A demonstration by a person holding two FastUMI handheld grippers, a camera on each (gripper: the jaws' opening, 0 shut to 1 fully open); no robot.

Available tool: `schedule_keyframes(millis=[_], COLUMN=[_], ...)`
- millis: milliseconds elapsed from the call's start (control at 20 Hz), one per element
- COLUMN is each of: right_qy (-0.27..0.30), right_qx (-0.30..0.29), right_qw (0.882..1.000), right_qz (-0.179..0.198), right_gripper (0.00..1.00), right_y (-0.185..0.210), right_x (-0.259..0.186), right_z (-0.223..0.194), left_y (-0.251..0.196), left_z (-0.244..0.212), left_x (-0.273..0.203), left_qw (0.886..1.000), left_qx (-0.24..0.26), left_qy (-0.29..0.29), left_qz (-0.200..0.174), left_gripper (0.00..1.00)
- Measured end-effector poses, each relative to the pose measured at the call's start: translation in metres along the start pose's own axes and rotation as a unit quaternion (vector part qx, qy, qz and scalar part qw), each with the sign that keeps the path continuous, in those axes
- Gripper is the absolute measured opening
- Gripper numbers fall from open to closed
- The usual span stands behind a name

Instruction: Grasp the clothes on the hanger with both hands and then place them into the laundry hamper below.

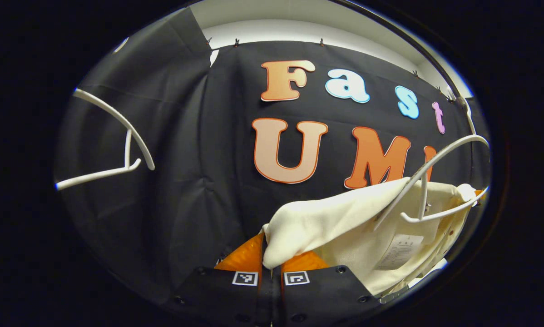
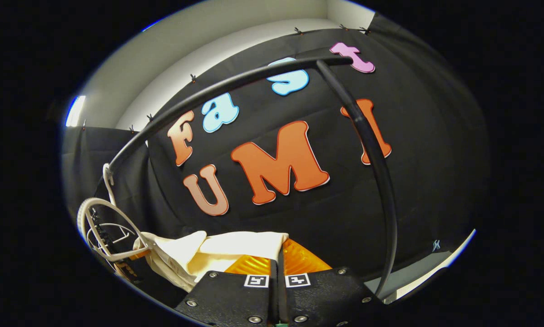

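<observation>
A cream garment (image 1: 335,218) hangs over a white hanger (image 1: 426,181) at the right of the left gripper view, with a paper label (image 1: 399,252) showing on its inner side. My left gripper (image 1: 265,254) is shut on a folded edge of it, and the cloth bulges out above the orange fingers (image 1: 244,256). In the right gripper view the same cream garment (image 2: 226,252) stretches left toward the white hanger (image 2: 95,213). My right gripper (image 2: 279,254) is shut on its near corner, which is pinched between the orange fingers (image 2: 304,261).
A second white hanger (image 1: 117,131) hangs bare at the left. The black rack rail (image 2: 235,81) arches overhead and its post (image 2: 381,172) drops close on the right of my right gripper. The black cloth wall stands just behind.
</observation>
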State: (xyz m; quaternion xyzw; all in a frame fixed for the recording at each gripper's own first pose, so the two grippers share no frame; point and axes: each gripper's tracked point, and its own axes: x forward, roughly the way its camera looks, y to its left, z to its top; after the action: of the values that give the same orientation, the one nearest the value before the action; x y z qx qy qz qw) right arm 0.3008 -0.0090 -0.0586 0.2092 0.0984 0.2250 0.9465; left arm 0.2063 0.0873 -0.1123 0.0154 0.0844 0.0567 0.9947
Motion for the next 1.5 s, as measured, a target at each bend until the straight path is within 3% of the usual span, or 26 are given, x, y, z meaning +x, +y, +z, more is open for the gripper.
schedule_keyframes(millis=[250,400,850,1100,1500], right_qy=[0.022,0.035,0.088,0.137,0.219], right_qx=[0.014,0.021,0.027,0.026,0.007], right_qw=[0.999,0.998,0.993,0.986,0.965], right_qz=[-0.023,-0.045,-0.074,-0.097,-0.141], right_gripper=[0.0,0.0,0.0,0.0,0.0], right_y=[-0.019,-0.033,-0.037,-0.048,-0.064], right_x=[0.002,-0.015,-0.052,-0.076,-0.111], right_z=[-0.045,-0.072,-0.164,-0.228,-0.339], left_y=[0.009,0.002,-0.084,-0.136,-0.198], left_z=[-0.039,-0.059,-0.124,-0.188,-0.287], left_x=[-0.007,-0.016,-0.034,-0.064,-0.102], left_qw=[0.999,0.998,0.988,0.974,0.943], left_qx=[-0.003,0.025,0.045,0.041,0.042], left_qy=[0.041,0.056,0.123,0.188,0.292], left_qz=[0.005,0.0,-0.077,-0.121,-0.153], left_gripper=[0.07,0.07,0.07,0.07,0.07])
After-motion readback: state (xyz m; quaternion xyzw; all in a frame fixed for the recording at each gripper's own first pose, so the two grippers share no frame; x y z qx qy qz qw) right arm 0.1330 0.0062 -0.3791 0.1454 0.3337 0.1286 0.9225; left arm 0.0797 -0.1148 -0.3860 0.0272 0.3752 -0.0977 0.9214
